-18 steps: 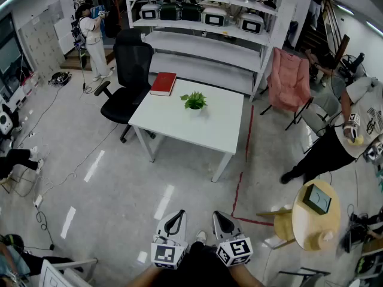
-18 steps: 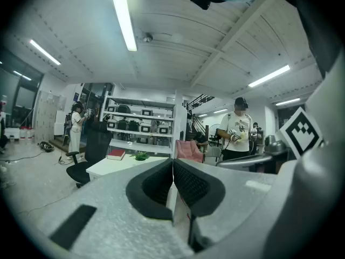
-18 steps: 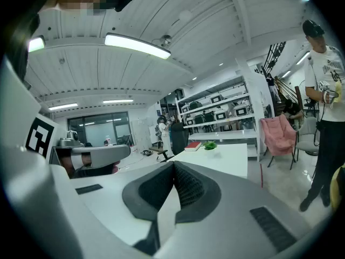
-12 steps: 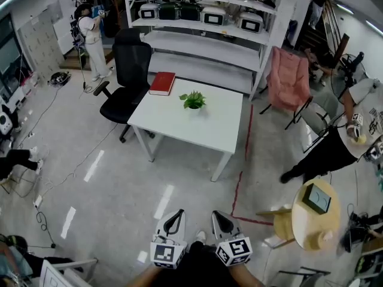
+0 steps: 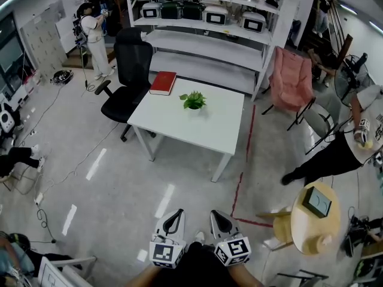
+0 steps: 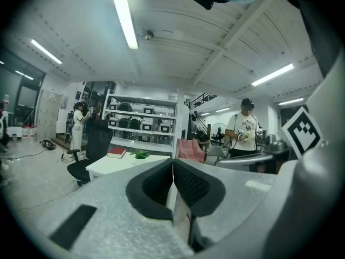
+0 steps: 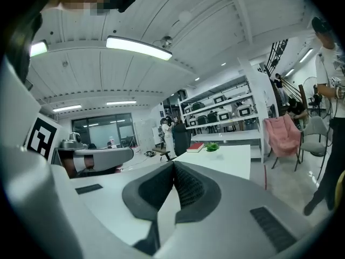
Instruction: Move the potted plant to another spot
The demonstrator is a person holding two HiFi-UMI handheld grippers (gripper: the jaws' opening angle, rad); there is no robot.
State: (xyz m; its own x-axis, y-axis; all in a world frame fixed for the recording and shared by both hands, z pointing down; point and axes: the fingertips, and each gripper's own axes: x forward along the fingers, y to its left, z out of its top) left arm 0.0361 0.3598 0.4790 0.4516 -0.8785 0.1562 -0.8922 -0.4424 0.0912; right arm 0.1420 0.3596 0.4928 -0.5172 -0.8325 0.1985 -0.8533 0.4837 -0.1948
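Observation:
A small green potted plant (image 5: 193,100) stands near the back middle of a white table (image 5: 209,127), far ahead of me. It also shows small in the left gripper view as the plant (image 6: 141,154) and in the right gripper view as the plant (image 7: 212,147). My left gripper (image 5: 175,218) and right gripper (image 5: 216,219) hang low at the bottom of the head view, well short of the table. Both are shut with nothing between their jaws, as the left gripper (image 6: 172,169) and right gripper (image 7: 173,171) show in their own views.
A red book (image 5: 163,83) lies at the table's back left corner. A black office chair (image 5: 128,76) stands left of the table, white shelving (image 5: 203,17) behind it. A pink folding chair (image 5: 288,79), a person (image 5: 344,142) and a round wooden table (image 5: 315,217) are on the right.
The grippers have barely moved. The person on the right has shifted a little further right, and the view has drifted slightly.

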